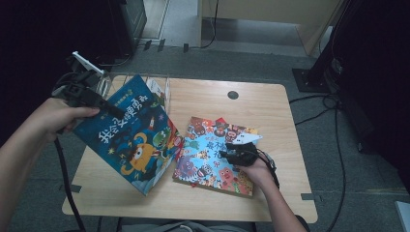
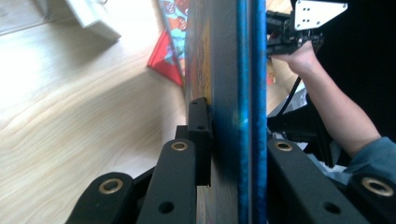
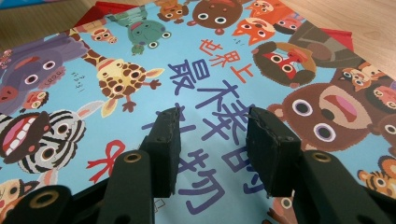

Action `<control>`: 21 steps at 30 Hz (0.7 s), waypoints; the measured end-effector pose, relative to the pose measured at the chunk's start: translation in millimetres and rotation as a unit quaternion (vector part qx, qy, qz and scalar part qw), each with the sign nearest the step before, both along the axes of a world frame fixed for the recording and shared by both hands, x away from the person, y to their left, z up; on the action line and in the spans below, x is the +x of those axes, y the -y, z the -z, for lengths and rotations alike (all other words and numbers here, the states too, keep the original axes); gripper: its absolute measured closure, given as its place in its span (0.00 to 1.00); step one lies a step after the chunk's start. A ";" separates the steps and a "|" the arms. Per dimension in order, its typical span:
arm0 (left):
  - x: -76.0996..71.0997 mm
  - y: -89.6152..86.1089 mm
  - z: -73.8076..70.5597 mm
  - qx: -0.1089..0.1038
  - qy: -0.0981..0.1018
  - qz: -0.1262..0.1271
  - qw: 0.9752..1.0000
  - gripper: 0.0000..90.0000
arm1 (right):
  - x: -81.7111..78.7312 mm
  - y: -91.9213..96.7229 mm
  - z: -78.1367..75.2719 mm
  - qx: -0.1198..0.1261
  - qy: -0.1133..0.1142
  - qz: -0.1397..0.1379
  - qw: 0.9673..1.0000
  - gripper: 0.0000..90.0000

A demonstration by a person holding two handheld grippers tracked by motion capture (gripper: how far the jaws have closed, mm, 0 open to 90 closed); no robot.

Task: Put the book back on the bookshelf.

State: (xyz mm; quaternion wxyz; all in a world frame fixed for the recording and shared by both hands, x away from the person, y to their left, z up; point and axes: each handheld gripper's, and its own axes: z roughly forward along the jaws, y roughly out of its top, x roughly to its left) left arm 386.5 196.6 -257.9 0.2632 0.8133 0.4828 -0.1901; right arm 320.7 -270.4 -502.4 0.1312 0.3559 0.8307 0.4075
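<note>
Risk: L gripper (image 1: 104, 104) is clamping the dark-blue picture book (image 1: 133, 135) by one top corner only, so the book is hanging tilted over the tabletop's (image 1: 203, 96) left half with its low corner near the front edge; the glossy hard cover may be slipping or pivoting between the pads. R gripper (image 3: 212, 140), jaws part-open and holding nothing, is hovering over the light-blue animal book (image 1: 212, 154) lying flat right of centre; pads could be scuffing it. Both: rectangular, smooth, stiff.
</note>
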 end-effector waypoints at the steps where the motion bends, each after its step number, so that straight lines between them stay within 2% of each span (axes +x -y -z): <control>1: -2.3 -6.9 -0.5 0.005 -0.003 -0.004 1.000 0.91 | 0.2 0.0 0.2 0.001 0.001 0.000 1.000 0.61; 8: -10.6 -28.9 2.5 0.008 -0.001 -0.022 1.000 0.91 | 0.9 0.1 0.5 0.002 0.002 0.000 1.000 0.61; 14: -19.8 -56.3 8.0 0.005 -0.007 -0.045 0.999 0.91 | 1.5 1.0 1.2 0.004 0.004 -0.002 1.000 0.61; 21: -25.0 -74.1 8.4 0.002 -0.005 -0.060 0.998 0.89 | 0.9 0.3 1.2 0.002 0.005 -0.002 1.000 0.60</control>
